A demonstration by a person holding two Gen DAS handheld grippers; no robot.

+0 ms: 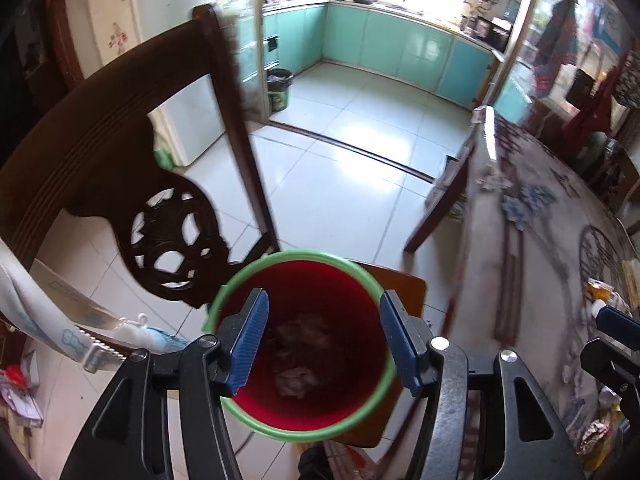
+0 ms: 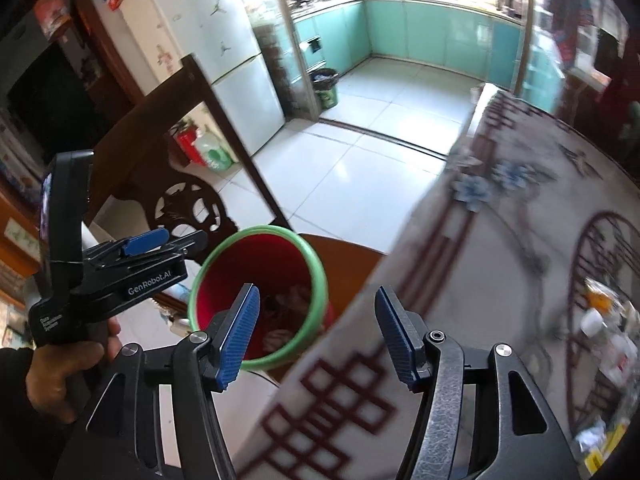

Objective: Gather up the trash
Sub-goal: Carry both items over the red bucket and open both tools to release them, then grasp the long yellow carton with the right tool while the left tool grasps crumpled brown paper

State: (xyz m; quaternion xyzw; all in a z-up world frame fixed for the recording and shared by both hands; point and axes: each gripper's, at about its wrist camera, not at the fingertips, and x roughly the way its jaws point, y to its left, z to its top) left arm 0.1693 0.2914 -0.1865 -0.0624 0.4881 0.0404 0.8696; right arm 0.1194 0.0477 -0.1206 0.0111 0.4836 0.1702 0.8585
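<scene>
A red bin with a green rim [image 1: 304, 420] stands on a wooden chair seat, with crumpled paper trash [image 1: 298, 380] lying in its bottom. My left gripper [image 1: 324, 344] hangs right above the bin's mouth, open, with nothing between its blue pads. In the right wrist view the same bin [image 2: 224, 280] sits low left of the table edge. My right gripper [image 2: 316, 336] is open and empty, over the bin's right rim and the table edge. The left gripper [image 2: 148, 242] shows there from the side, held by a hand. More trash [image 2: 604, 320] lies on the table at far right.
A dark carved chair back [image 1: 168, 240] rises left of the bin. The table with a patterned cloth [image 1: 532, 248] fills the right side. White tiled floor [image 1: 344, 184] stretches toward a kitchen, where a green bin [image 1: 278, 90] stands by the doorway. A fridge [image 2: 240, 80] stands at left.
</scene>
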